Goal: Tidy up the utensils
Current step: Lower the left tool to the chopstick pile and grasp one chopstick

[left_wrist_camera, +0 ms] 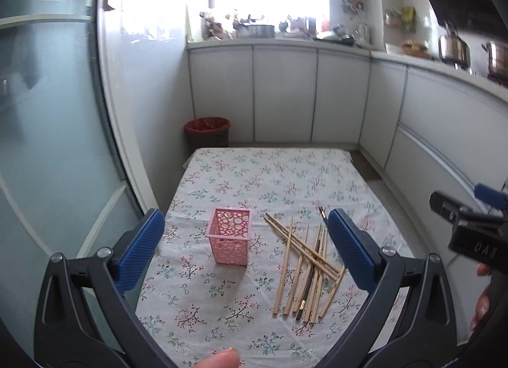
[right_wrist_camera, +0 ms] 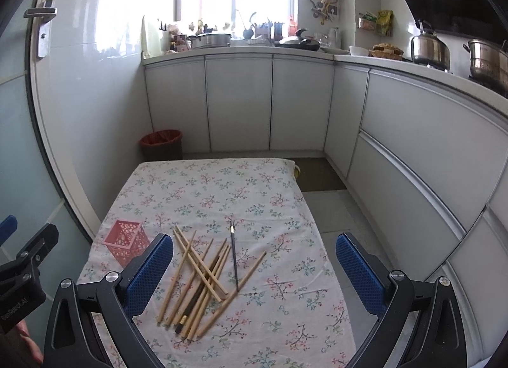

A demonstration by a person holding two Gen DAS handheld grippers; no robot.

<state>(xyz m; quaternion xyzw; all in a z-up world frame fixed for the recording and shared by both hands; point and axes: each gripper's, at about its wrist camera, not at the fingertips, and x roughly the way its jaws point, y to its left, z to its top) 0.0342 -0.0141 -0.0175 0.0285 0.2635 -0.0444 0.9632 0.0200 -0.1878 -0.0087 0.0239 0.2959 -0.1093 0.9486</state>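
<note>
A pink perforated basket (left_wrist_camera: 229, 235) stands upright on the floral-cloth table (left_wrist_camera: 270, 171); it also shows in the right wrist view (right_wrist_camera: 126, 242). A pile of several wooden chopsticks (left_wrist_camera: 304, 268) lies to its right, with dark thin brushes among them (right_wrist_camera: 234, 257); the pile shows in the right wrist view (right_wrist_camera: 197, 282). My left gripper (left_wrist_camera: 246, 247) is open and empty, held above the table with the basket between its fingers in view. My right gripper (right_wrist_camera: 254, 268) is open and empty above the chopsticks.
A red-lined waste bin (left_wrist_camera: 208, 133) stands on the floor beyond the table's far left corner. White kitchen cabinets (right_wrist_camera: 238, 101) line the back and right. A glass door (left_wrist_camera: 47, 146) is on the left. Pots (right_wrist_camera: 428, 47) sit on the counter.
</note>
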